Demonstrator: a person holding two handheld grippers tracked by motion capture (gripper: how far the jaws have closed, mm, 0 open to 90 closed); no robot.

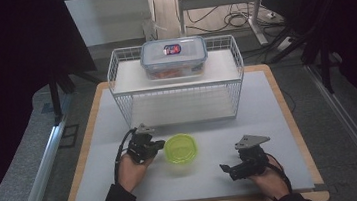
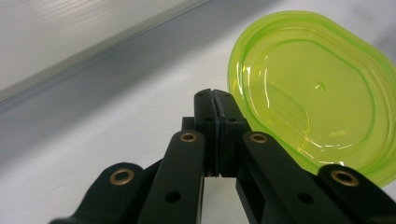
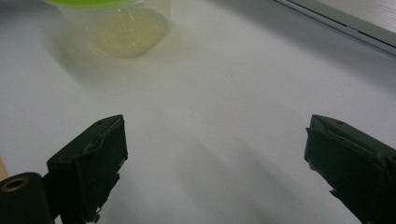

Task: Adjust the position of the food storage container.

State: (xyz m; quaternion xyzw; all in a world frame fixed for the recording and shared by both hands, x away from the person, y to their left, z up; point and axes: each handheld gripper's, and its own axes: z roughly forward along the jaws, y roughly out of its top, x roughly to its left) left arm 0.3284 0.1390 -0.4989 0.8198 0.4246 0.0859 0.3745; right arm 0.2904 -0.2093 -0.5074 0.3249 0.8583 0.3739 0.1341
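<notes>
Handling first: we judge the tub (image 1: 180, 148) to be a light, thin-walled plastic container under a lime-green lid (image 2: 313, 98). We expect smooth, slippery walls that flex under pressure, so a gentle grip is indicated. We would take hold at the lid rim or across the clear body below it, not on the flat lid top.

Position, left to right: the left gripper (image 1: 157, 145) sits just left of the tub in the high view, its tip at the lid edge. Its jaws are pressed together with nothing between them. In the left gripper view the lid lies just right of the closed tips (image 2: 215, 100); whether they touch it we cannot tell.

The tub stands on the white table (image 1: 273, 110), near its centre, in front of the wire rack (image 1: 118, 69). A clip-lid box (image 1: 174, 55) rests on the rack's top shelf.

The right gripper (image 1: 225, 169) lies well apart to the right, nearer the table's front edge. Its jaws stand wide apart and empty. In the right gripper view the tub shows far off at upper left.
</notes>
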